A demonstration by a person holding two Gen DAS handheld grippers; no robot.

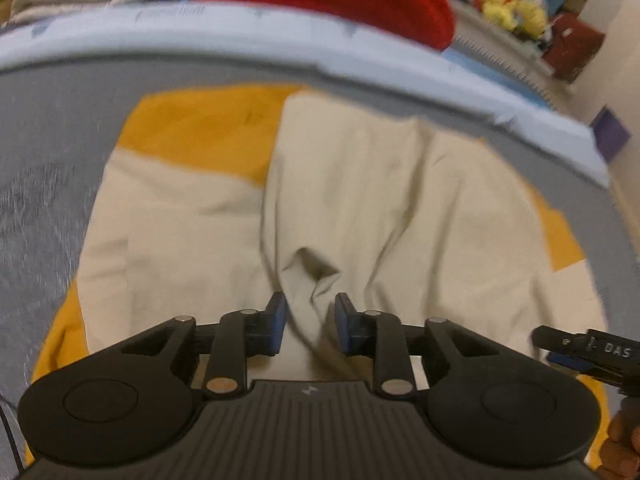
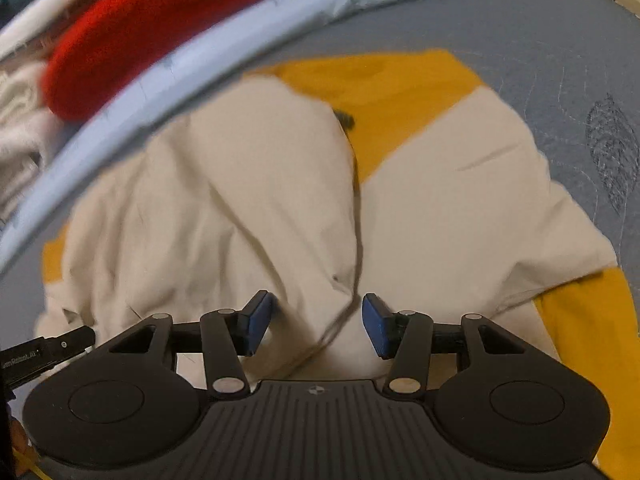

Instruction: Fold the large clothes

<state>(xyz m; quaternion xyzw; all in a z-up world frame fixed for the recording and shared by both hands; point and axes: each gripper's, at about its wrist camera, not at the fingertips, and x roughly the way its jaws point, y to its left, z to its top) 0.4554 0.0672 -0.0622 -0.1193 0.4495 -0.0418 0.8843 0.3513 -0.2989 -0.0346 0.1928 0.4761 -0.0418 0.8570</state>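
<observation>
My left gripper (image 1: pixel 310 322) hangs over the cream-and-mustard garment (image 1: pixel 360 200), jaws partly spread. A ridge of cream cloth rises between the pads but I see no pad pressing on it, so nothing is pinched. The garment lies spread on the grey bed cover (image 1: pixel 48 200), cream panels folded in over the mustard body, one mustard patch showing at the far left, another at the right edge.

Risk on this side: the ridge is loose and puckered. If I shut here I likely catch only the top layer, and lifting drags the flap off the layer below and undoes the fold. Blur makes it hard to tell how many layers that ridge holds.

Right gripper (image 2: pixel 316 326): jaws spread wider, also empty. The seam line (image 2: pixel 356 240) where the two cream flaps meet runs straight down between the pads. Shut there and I may grab both flaps at once and bunch them, or take one edge and leave the other.

The two grippers sit close together; the right one's tip shows at the edge of the left view, the left one's in the right view. Any sideways move could knock them.

Farther back, the light blue bed edge (image 2: pixel 160 76) and the red cloth (image 2: pixel 152 28) piled beyond it lie near the garment's top. A big fold swung that way could push cloth over the edge or into that pile.
</observation>
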